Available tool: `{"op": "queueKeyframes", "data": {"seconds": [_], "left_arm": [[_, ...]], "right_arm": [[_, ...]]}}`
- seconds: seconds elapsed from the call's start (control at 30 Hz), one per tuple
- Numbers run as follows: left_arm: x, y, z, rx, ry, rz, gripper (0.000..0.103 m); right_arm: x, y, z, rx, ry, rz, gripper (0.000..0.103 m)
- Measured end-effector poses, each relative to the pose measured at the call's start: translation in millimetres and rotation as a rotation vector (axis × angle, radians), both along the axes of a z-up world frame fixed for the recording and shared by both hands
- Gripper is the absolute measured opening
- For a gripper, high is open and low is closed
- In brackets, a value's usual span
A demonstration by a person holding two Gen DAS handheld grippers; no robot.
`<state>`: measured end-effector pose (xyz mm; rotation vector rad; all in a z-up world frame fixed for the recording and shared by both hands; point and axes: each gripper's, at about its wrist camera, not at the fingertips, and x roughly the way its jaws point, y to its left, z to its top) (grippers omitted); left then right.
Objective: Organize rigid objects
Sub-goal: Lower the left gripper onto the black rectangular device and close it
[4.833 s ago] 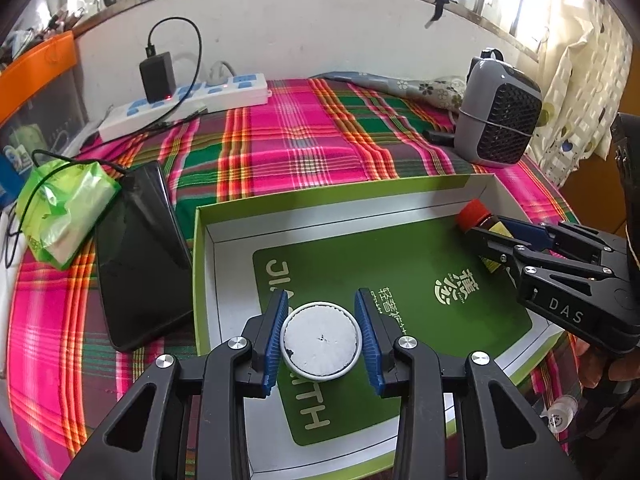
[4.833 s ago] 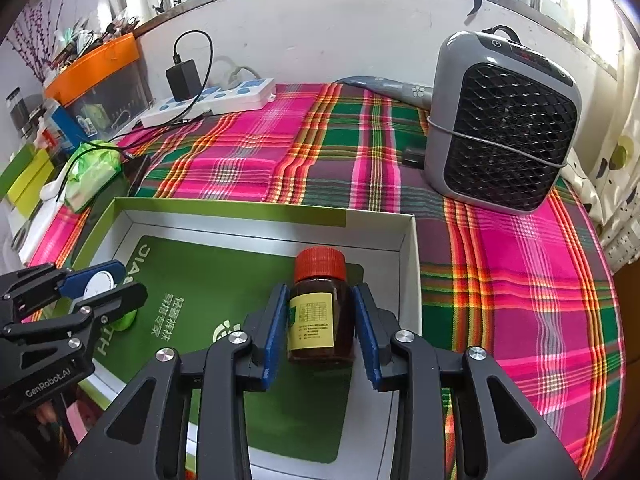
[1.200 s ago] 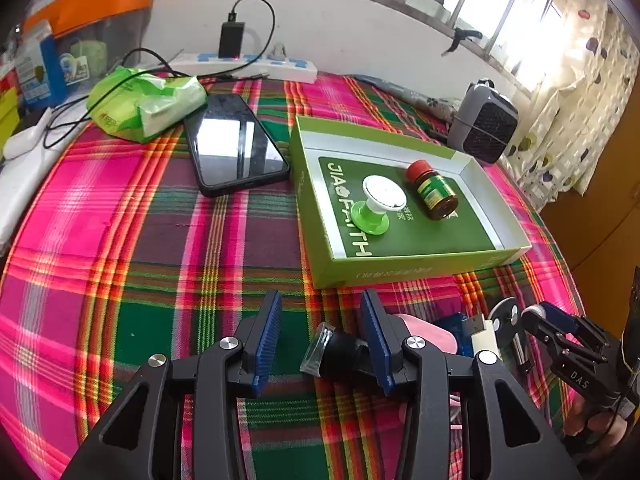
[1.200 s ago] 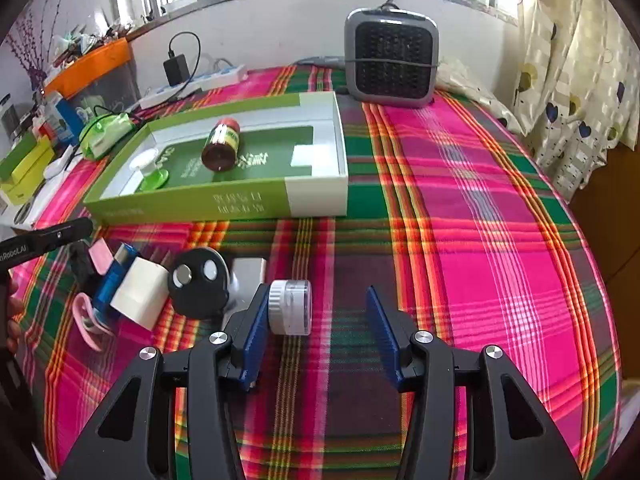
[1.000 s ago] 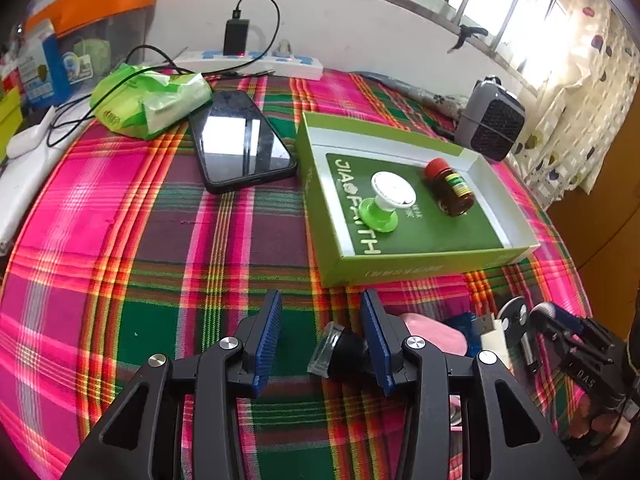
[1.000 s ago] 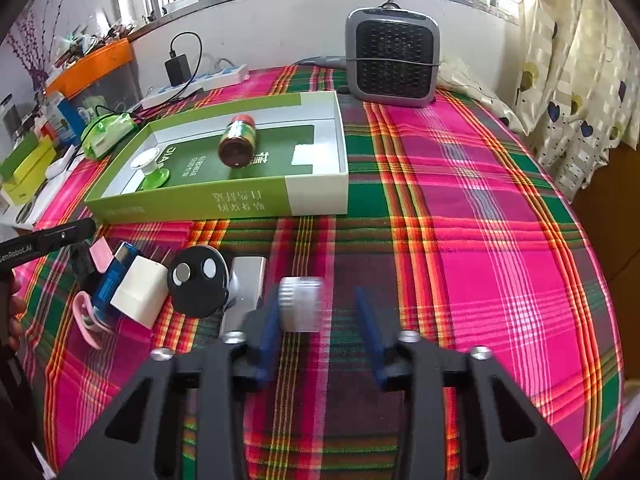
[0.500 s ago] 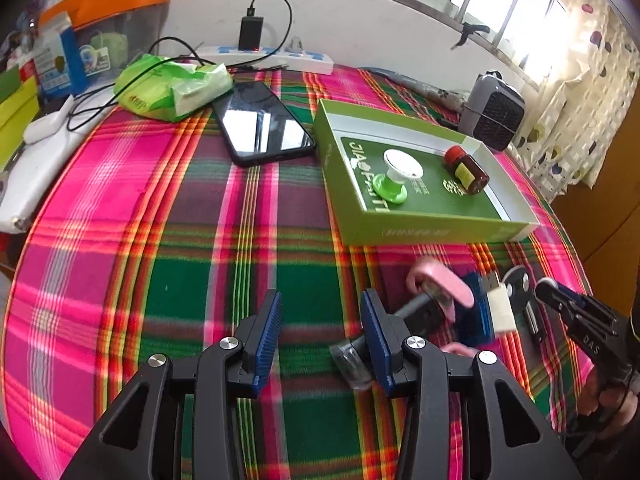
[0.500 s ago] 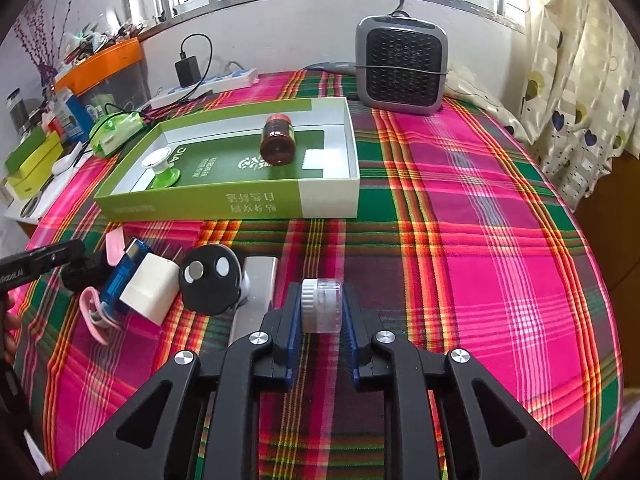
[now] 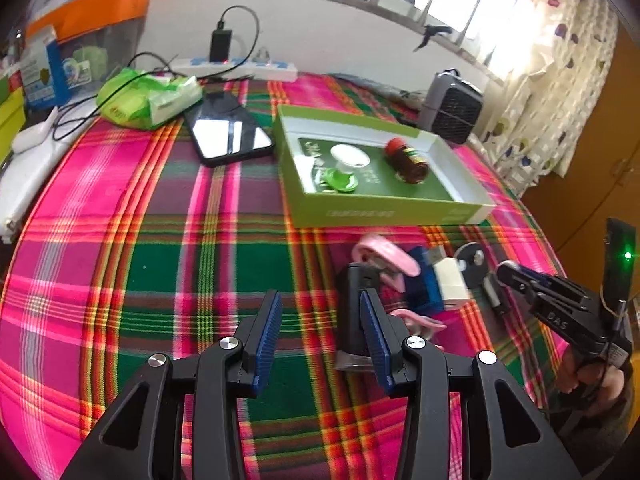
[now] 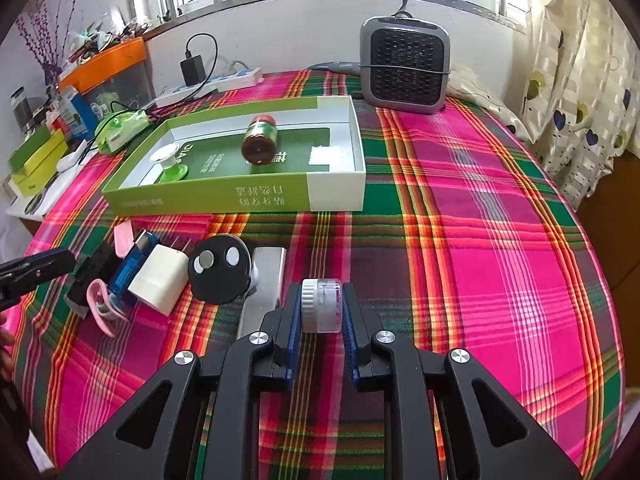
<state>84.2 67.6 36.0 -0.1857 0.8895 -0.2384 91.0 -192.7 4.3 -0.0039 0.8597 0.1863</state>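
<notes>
Two blue-padded fingers of the right gripper are closed against a small clear plastic jar with a white screw lid. The jar lies on its side, long axis running across the jaws, lid toward the left. It sits low over the pink-and-green plaid cloth, just right of a flat silver metal bar.

Left of the bar is a huddle of small things: a round black disc with two silver studs, a white plug cube, a blue USB stick, a pink clip and a black block.

Beyond them stands the shallow green cardboard box, its long side facing the camera. Inside lie a brown red-capped bottle, on its side with its base toward the camera, and a white-topped green suction stand.

Right of the box and jar the cloth is open out to the table edge.

The left gripper has its jaws wide apart and holds nothing; the black block lies just outside its right finger.
</notes>
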Motion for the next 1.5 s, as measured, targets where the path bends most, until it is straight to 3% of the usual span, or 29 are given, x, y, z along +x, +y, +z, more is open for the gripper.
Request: {"op": "queueKeyframes", "data": {"seconds": [0.3,0.8,1.5], "left_arm": [[-7.6,-23.4,-7.2,0.08,0.006,-0.077,0.04],[-12.3,-36.7,-3.2,0.226,-0.018,-0.118,0.04],[-10.5,-41.3,-10.8,0.262,0.001,-0.149,0.04]], "right_arm": [[-0.6,-1.7,0.4,0.011,0.003,-0.004,0.02],[-1.8,-1.0,-0.1,0.02,0.002,0.006,0.02],[-1.3,-3.8,-0.2,0.05,0.007,0.014,0.02]]}}
